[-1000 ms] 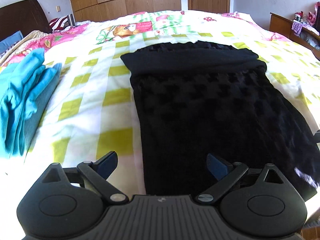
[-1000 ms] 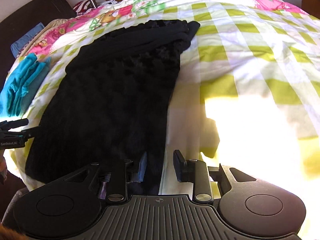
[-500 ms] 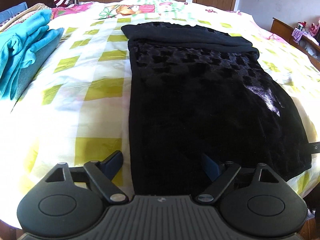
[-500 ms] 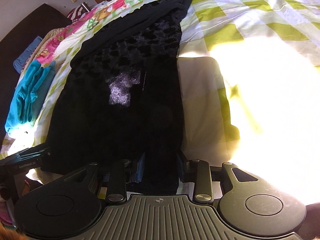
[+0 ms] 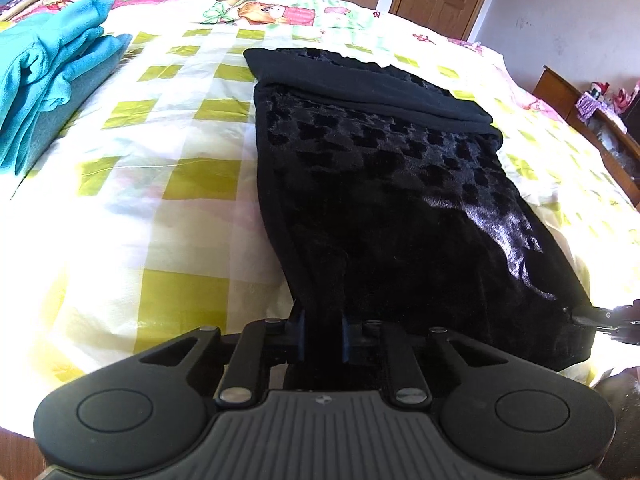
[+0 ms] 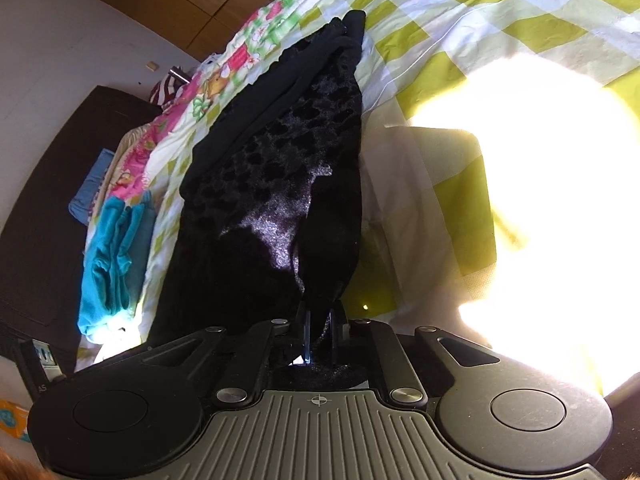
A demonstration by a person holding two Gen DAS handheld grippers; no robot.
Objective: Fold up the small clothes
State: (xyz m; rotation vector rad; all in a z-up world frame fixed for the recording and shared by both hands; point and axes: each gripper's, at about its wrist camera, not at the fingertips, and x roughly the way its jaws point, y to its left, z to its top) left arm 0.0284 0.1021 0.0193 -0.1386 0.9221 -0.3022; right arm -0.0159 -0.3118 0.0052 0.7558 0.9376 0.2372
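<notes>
One teal garment [image 5: 48,80] lies bunched on the checked bedspread [image 5: 160,168], well left of the one black velvet garment [image 5: 392,184], which lies flat mid-bed. The black garment's near hem is hidden behind both tools. The left gripper [image 5: 322,338] is clamped on its near-left corner; the right gripper [image 6: 319,330] is pinched tight on its near-right corner.

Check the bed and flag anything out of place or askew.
Nothing stands out. The black garment lies flat on the checked bedspread, near corners pinched by the left tool and right tool; teal clothes sit beside it.
</notes>
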